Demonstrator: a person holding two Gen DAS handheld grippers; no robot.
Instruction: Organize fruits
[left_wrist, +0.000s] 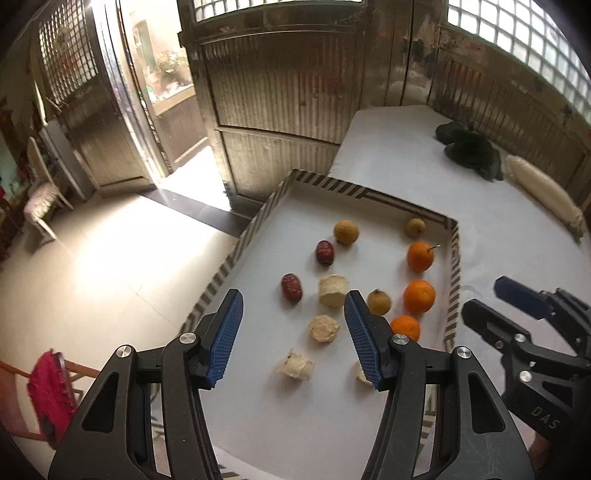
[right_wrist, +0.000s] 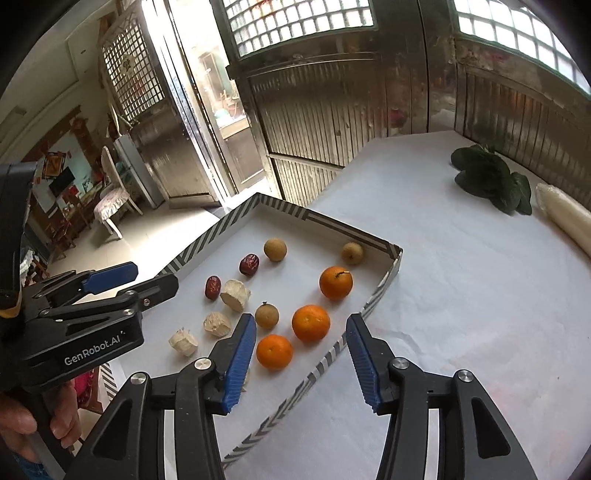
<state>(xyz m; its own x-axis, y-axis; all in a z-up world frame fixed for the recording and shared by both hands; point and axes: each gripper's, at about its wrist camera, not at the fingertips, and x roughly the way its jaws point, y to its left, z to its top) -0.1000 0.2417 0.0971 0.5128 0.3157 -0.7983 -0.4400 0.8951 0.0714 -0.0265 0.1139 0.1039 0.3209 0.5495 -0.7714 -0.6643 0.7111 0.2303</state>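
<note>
A shallow tray with a striped rim (left_wrist: 332, 182) (right_wrist: 325, 218) lies on the white table. It holds three oranges (left_wrist: 419, 296) (right_wrist: 310, 322), three brown longans (left_wrist: 346, 232) (right_wrist: 275, 249), two red dates (left_wrist: 324, 253) (right_wrist: 249, 264) and several pale cut chunks (left_wrist: 333, 290) (right_wrist: 235, 294). My left gripper (left_wrist: 294, 299) (right_wrist: 157, 275) hangs open above the tray's near left part, nothing between its blue pads. My right gripper (right_wrist: 301, 321) (left_wrist: 480, 295) is open over the tray's near right rim, also holding nothing. One chunk is half hidden behind a left finger.
Dark green leafy vegetables (left_wrist: 471, 149) (right_wrist: 491, 181) and a long white vegetable (left_wrist: 543, 192) (right_wrist: 565, 218) lie at the table's far right by the wall. The tray overhangs the table's left edge above the floor. A person's hand (right_wrist: 62, 417) grips the left tool.
</note>
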